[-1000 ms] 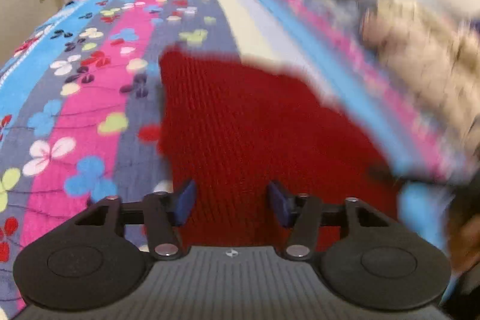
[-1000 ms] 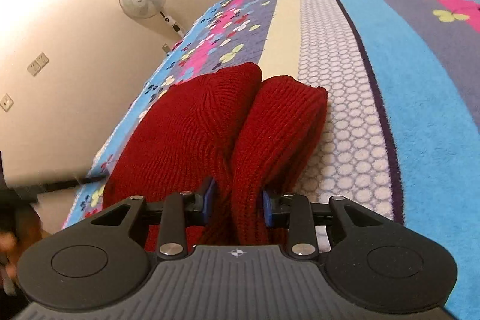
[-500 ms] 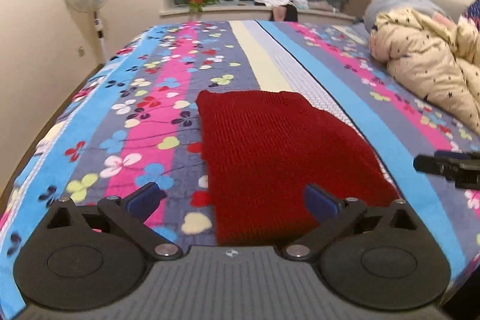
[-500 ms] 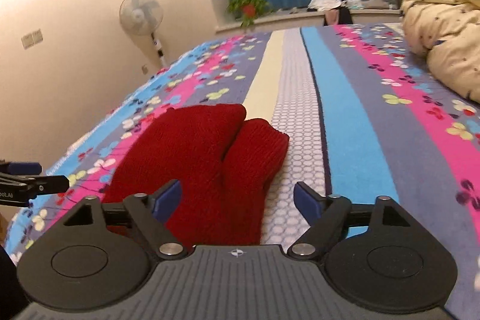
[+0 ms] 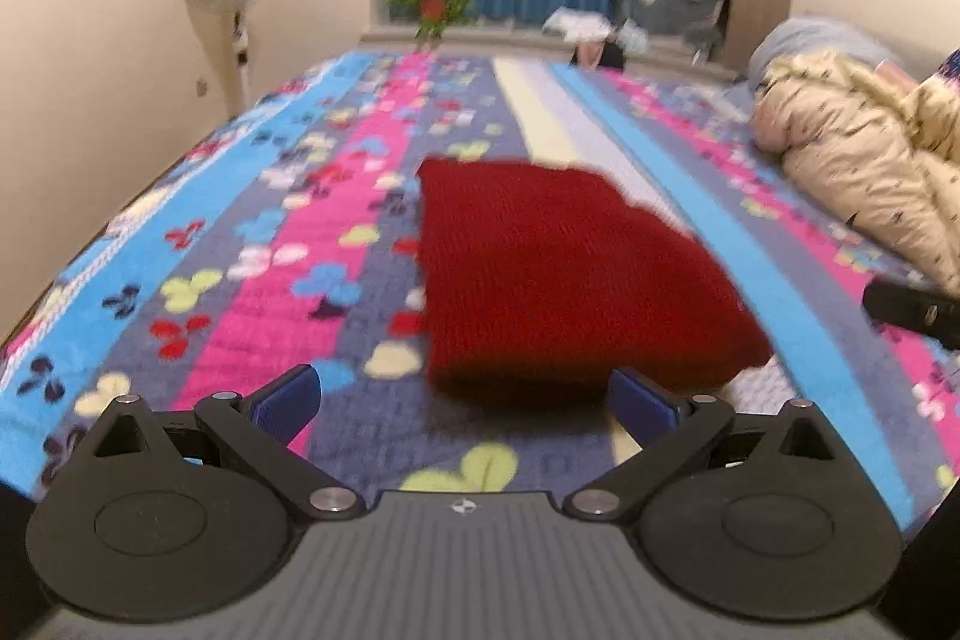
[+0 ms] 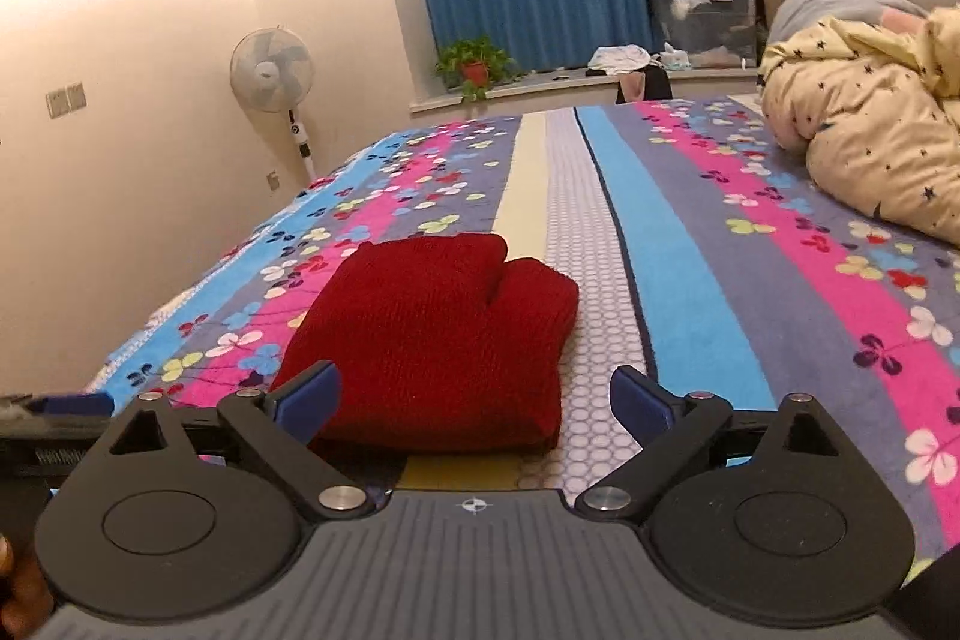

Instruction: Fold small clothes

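Both pairs of fingers point(image 5: 303, 394) point(image 6: 312, 397) spread apart, folded red knit point(image 6: 438, 334) just beyond, untouched.

Warm indoor light fills the room; in the right wrist view the wall point(image 6: 120, 10) at upper left glares almost white. The left wrist view is smeared with motion blur, softening the red knit point(image 5: 564, 274) and the bedspread point(image 5: 270, 250) pattern, while the right is sharp. Fisheye bending curves both pictures' edges, corners dark
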A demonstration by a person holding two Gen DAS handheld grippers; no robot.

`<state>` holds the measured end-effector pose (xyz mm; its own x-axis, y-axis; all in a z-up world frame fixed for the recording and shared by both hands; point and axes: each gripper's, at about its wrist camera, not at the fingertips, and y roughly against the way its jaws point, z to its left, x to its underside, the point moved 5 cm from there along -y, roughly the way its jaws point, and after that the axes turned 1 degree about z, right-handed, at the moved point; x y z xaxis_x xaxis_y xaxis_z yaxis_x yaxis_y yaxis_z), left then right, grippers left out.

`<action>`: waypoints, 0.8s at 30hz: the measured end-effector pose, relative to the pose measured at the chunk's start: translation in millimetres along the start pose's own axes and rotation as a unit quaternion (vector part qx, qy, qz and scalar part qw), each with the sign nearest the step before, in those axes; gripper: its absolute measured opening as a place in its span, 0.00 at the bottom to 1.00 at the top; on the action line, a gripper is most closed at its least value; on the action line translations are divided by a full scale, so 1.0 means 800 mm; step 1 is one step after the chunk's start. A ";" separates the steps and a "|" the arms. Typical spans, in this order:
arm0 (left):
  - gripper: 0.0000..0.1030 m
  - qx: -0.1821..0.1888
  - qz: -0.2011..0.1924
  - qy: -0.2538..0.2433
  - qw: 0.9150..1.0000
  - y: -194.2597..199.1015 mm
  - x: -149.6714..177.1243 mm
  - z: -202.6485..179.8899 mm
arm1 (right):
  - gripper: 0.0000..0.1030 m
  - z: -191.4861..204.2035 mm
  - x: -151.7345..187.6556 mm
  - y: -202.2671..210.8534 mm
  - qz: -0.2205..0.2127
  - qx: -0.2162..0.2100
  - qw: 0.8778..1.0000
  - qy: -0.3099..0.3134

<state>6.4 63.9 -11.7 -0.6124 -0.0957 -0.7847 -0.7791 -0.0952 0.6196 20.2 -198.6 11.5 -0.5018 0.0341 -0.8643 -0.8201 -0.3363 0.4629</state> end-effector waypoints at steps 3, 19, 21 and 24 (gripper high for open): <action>0.99 0.002 -0.006 -0.012 1.000 -0.005 -0.002 -0.005 | 0.94 0.003 0.003 -0.013 0.003 0.014 1.000 0.005; 0.99 -0.002 0.000 -0.025 1.000 -0.019 0.002 -0.014 | 0.94 0.001 0.012 -0.018 0.025 0.000 1.000 0.012; 0.99 -0.002 0.001 -0.024 1.000 -0.020 0.002 -0.013 | 0.94 0.001 0.012 -0.018 0.025 0.000 1.000 0.014; 0.99 -0.001 0.000 -0.024 1.000 -0.021 0.002 -0.013 | 0.94 0.003 0.012 -0.019 0.025 -0.002 1.000 0.018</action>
<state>19.6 54.8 -22.9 -0.6189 -0.0486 -0.7840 -0.7782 -0.0973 0.6204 27.3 -190.7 -3.4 -0.5324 -0.0174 -0.8463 -0.7924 -0.3414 0.5055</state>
